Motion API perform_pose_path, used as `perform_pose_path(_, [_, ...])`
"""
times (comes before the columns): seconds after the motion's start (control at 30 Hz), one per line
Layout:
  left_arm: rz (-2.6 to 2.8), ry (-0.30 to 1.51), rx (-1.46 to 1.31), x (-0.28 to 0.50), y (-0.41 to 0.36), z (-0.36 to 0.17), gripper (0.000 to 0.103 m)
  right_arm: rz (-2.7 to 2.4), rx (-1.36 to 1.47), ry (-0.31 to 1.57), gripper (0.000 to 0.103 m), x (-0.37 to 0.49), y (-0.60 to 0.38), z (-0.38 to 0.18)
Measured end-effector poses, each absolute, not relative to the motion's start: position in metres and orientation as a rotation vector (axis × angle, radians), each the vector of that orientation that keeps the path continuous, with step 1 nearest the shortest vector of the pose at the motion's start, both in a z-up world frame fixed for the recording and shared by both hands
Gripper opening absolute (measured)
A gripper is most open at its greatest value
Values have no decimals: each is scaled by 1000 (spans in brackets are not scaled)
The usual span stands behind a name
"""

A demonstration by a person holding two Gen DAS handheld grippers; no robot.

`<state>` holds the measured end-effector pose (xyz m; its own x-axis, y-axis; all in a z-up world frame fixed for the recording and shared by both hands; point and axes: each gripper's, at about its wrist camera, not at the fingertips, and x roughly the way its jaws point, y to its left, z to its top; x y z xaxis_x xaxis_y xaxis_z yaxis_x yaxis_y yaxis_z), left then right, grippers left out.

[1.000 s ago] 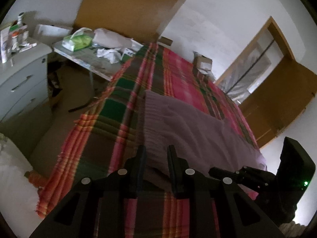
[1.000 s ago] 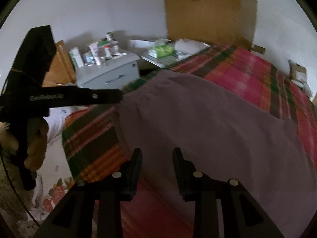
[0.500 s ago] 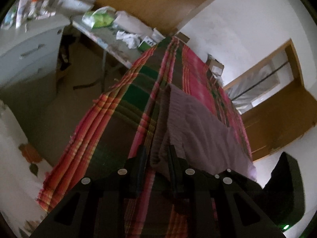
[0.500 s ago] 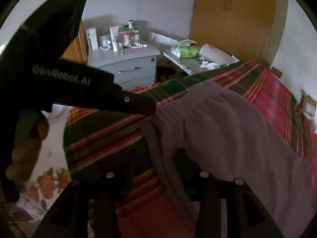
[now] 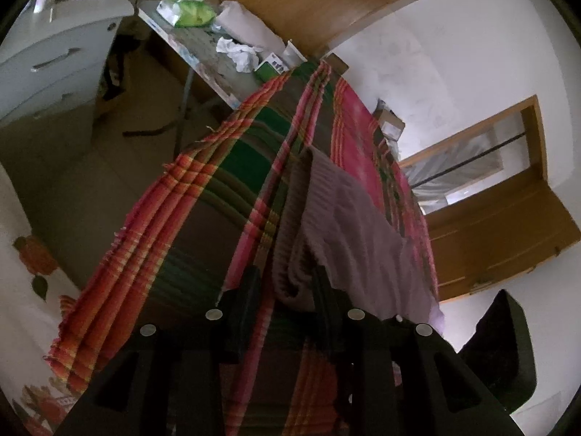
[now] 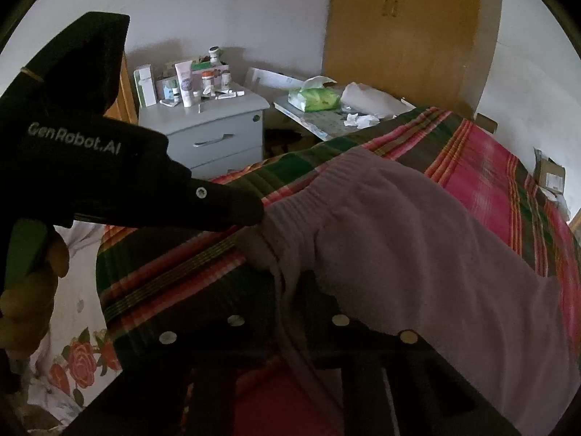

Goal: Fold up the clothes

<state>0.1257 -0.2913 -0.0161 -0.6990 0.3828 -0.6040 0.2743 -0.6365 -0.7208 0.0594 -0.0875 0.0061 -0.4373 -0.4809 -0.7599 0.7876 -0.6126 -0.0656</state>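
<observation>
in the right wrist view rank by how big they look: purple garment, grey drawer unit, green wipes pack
1. purple garment, though it is nearest the camera
2. grey drawer unit
3. green wipes pack

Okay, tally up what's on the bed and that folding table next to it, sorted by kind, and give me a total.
Purple garment, on the plaid bedspread, held by both hand-held grippers: 1
Green wipes pack: 1
Crumpled white tissue clump: 1
White bag: 1
Small green box: 1
Total: 5; smaller bits on the folding table are too blurred to count.
</observation>
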Motion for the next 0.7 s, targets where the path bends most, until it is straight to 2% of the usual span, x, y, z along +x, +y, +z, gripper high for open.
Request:
perform_pose_path(0.07, [2489, -1332, -1177, 124, -292, -16, 30, -2102, 916, 511, 7, 60, -84, 9])
perform_pose_path(0.1, [2474, -1348, -1174, 123, -292, -16, 39, -2109, 908, 497, 7, 60, -82, 10])
perform_pose_path(0.17, [2448, -1377, -1169, 120, -293, -16, 46, -2128, 878, 462, 6, 60, -76, 15])
perform_pose_path(0.4, [2289, -1512, -1168, 109, -299, -23, 46, -2148, 813, 412, 6, 65, -62, 20])
perform_pose_path(0.7, [2216, -1545, -1186, 90, -299, -26, 46, -2147, 768, 371, 5, 66, -56, 24])
